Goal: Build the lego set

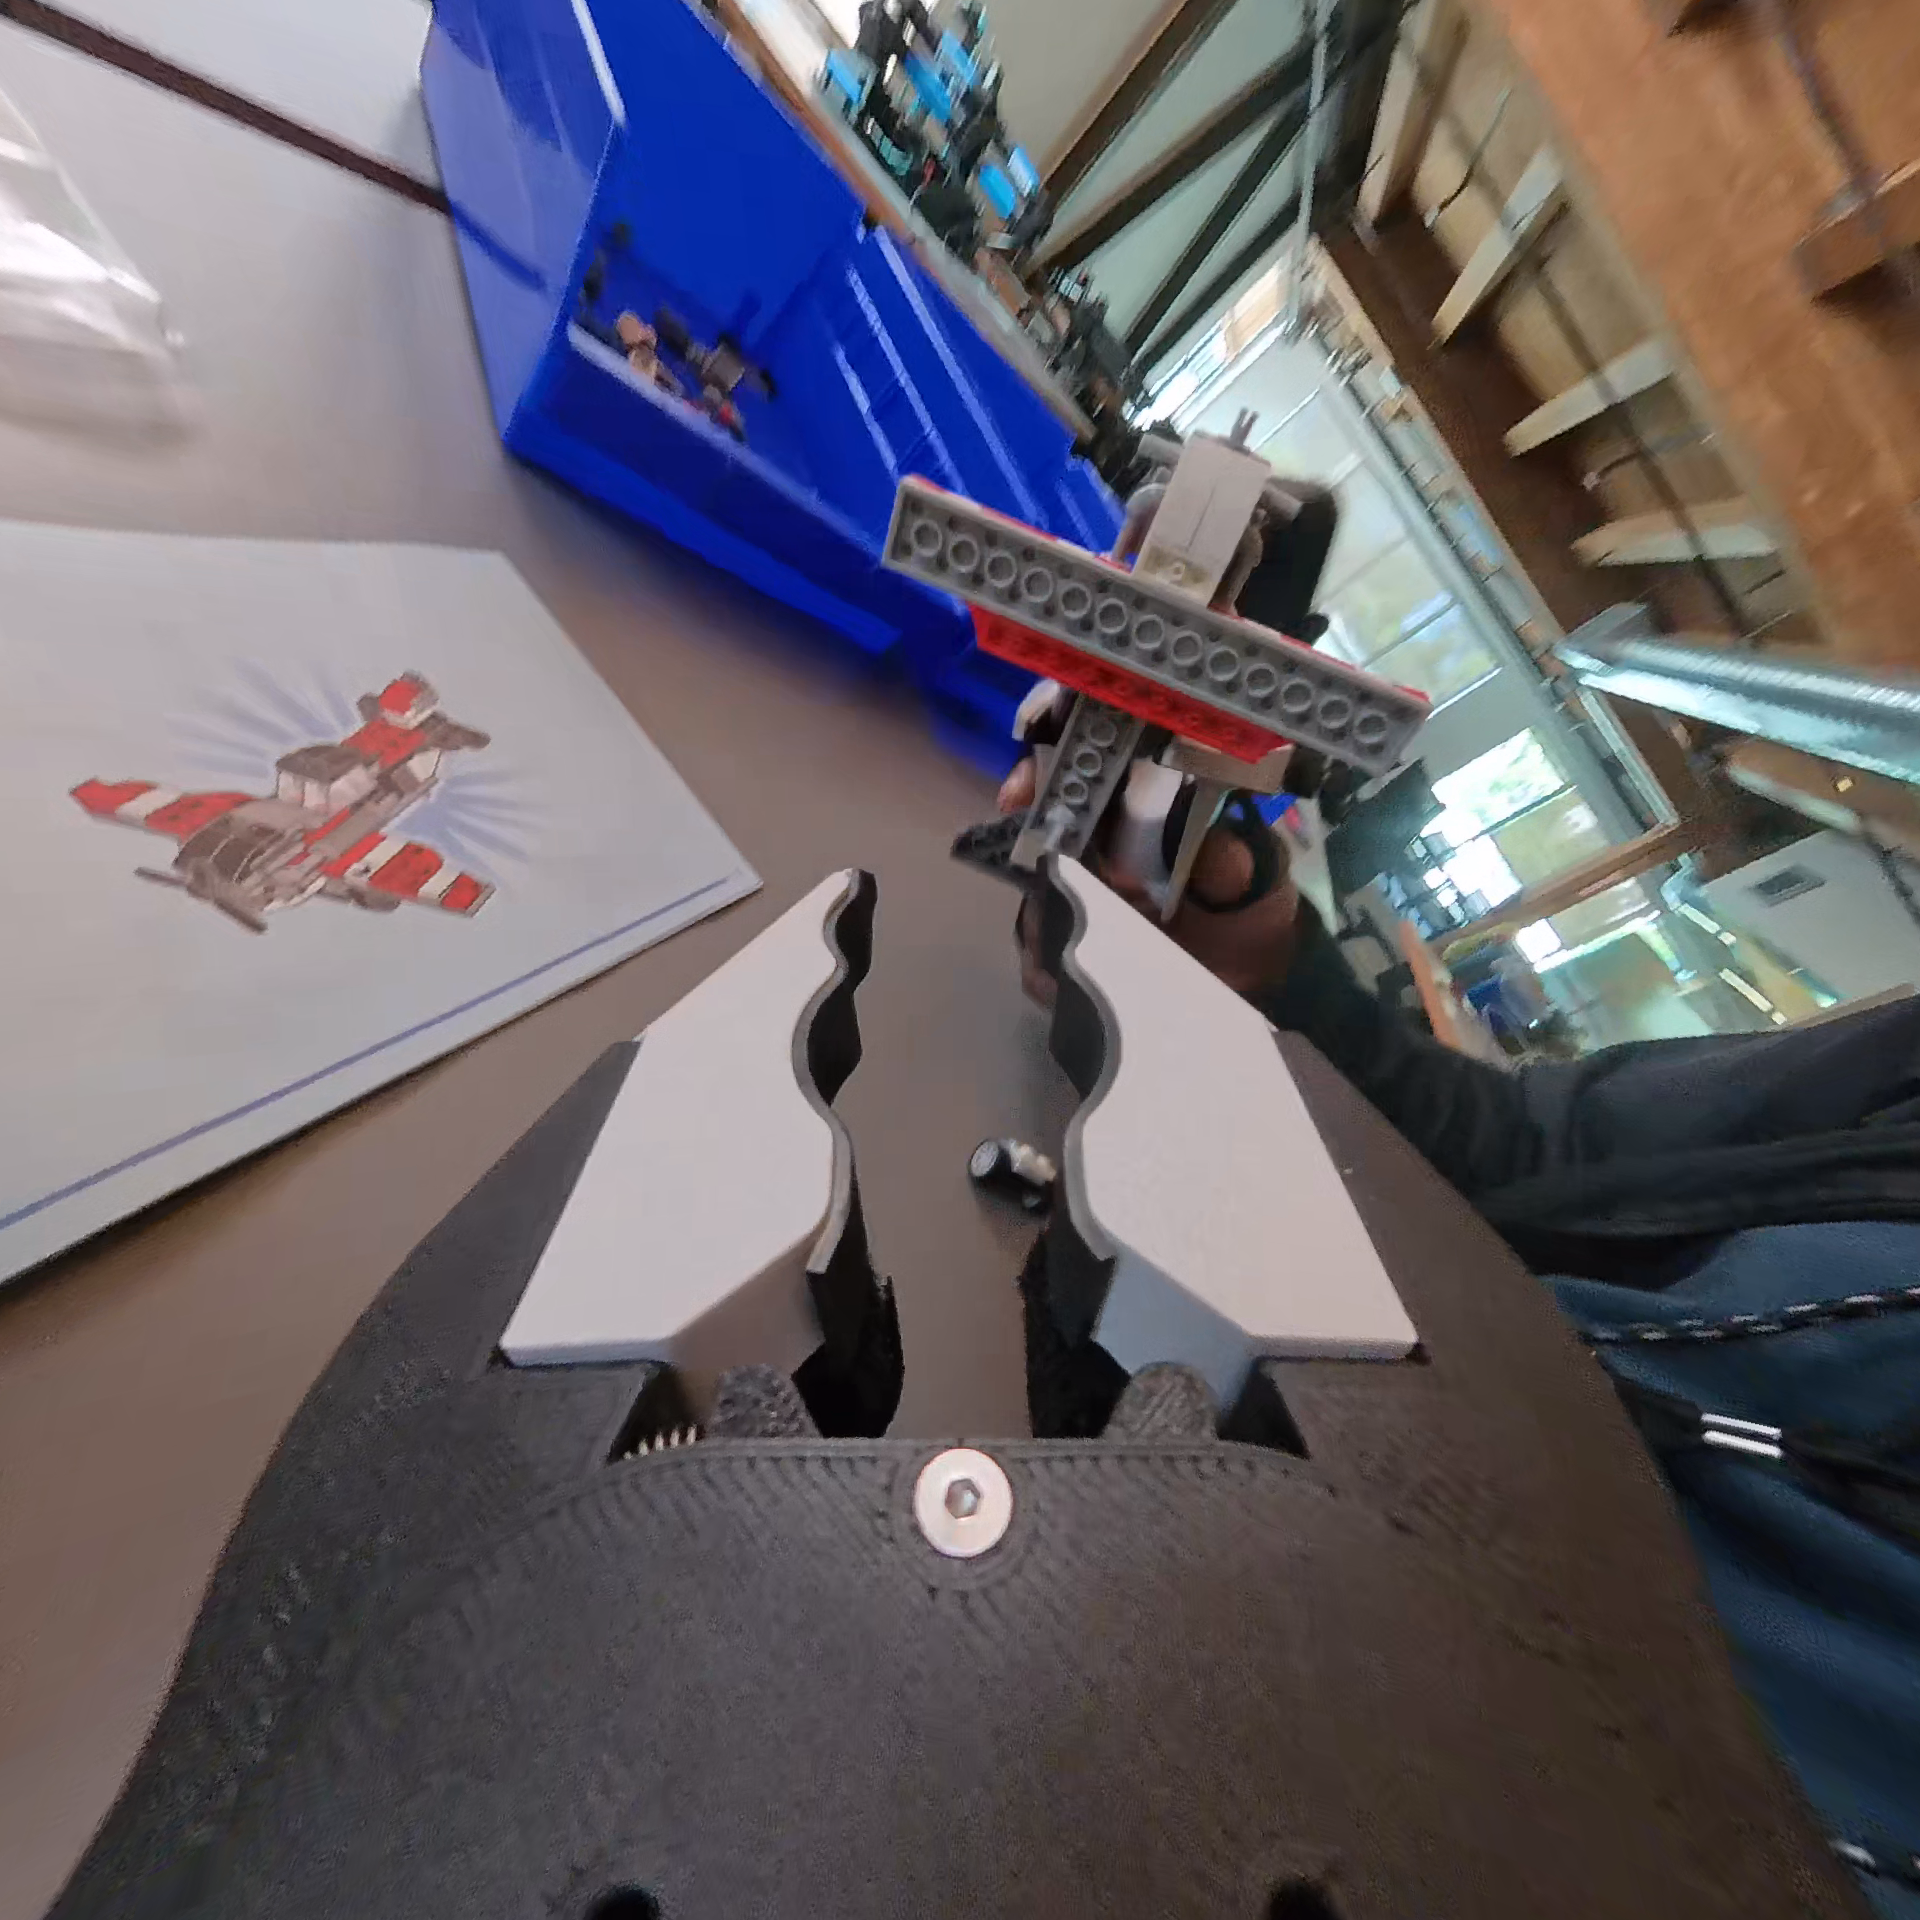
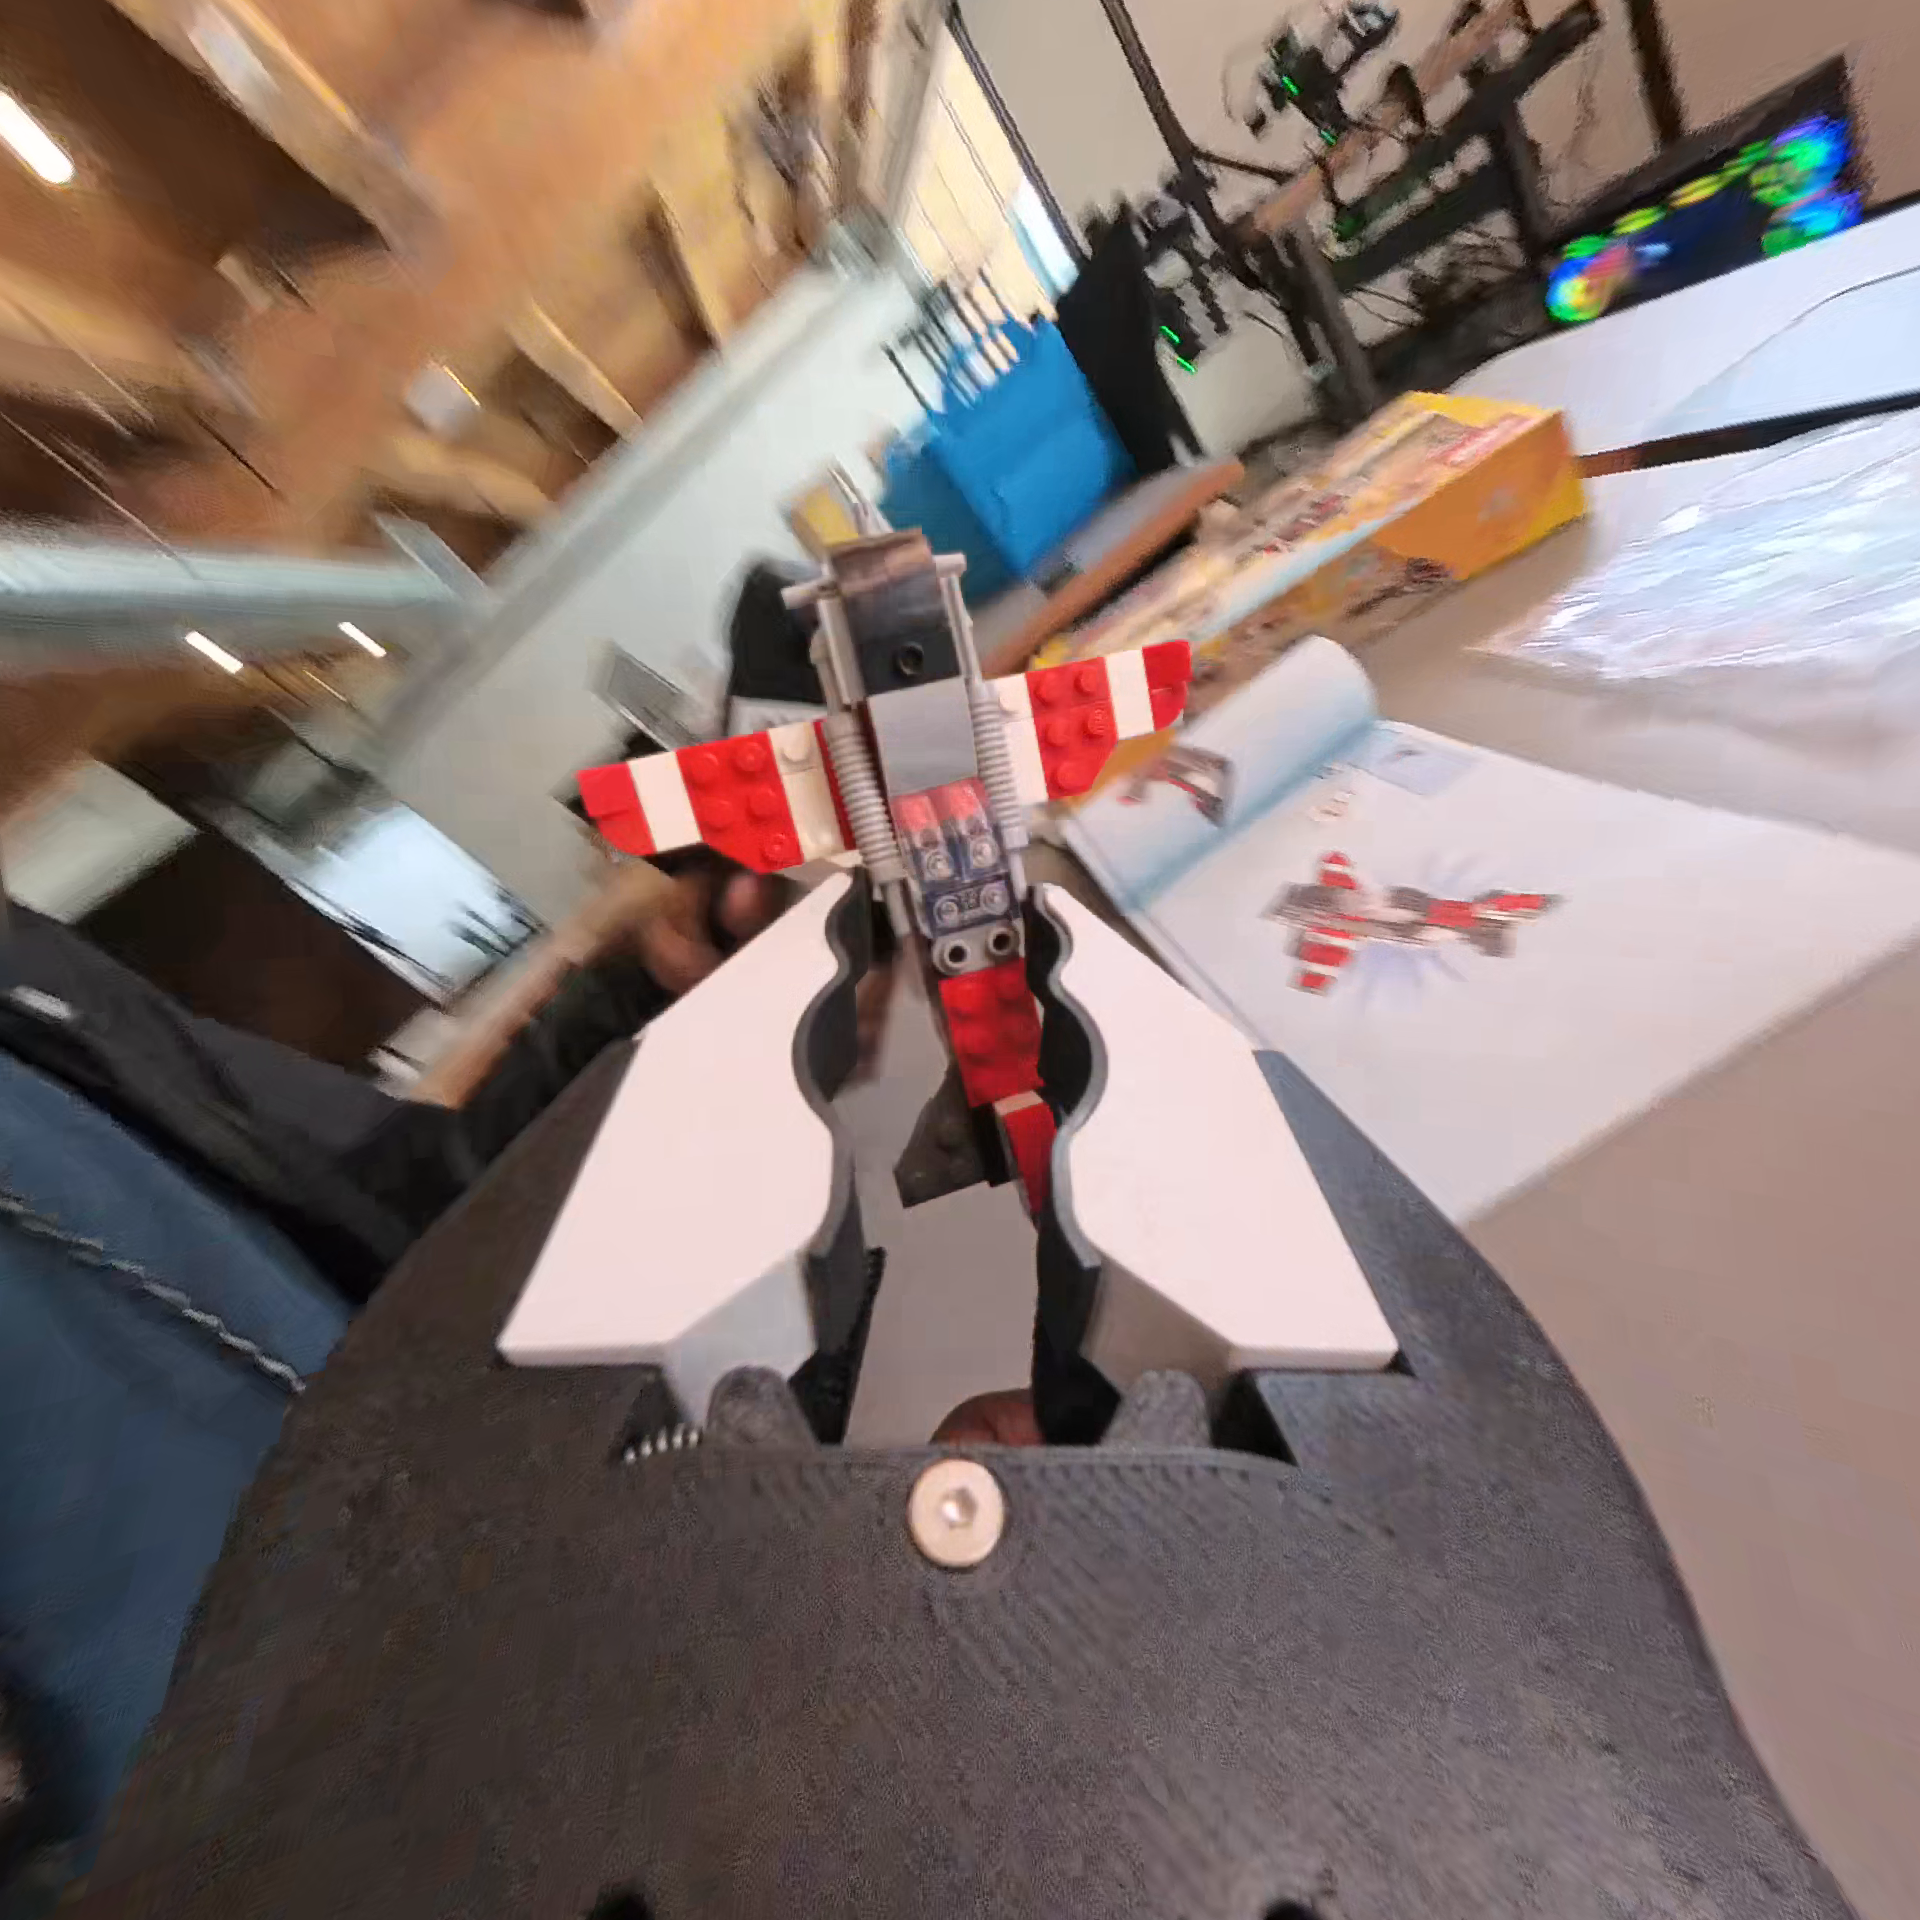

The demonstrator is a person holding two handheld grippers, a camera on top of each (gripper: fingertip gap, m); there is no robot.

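Your right gripper point(image 2: 940, 935) pinches the plane point(image 2: 894, 769) by its red tail, lifted off the table point(image 2: 1662, 1351), nose away from the camera, striped wings spread sideways. Your left gripper point(image 1: 951, 883) hangs spread and empty above the table point(image 1: 312, 1455), its tips just short of the plane's point(image 1: 1153, 623) grey underside. A small dark piece point(image 1: 1008, 1164), perhaps a wheel, lies below between its fingers. The booklet point(image 1: 260, 831) lies open to its left.

The right claw point(image 2: 951, 935) is gripping the red-and-white plane point(image 2: 904, 769) by its tail, holding it above the desk point(image 2: 1662, 1351); a booklet point(image 2: 1507, 987) is lying open at right.
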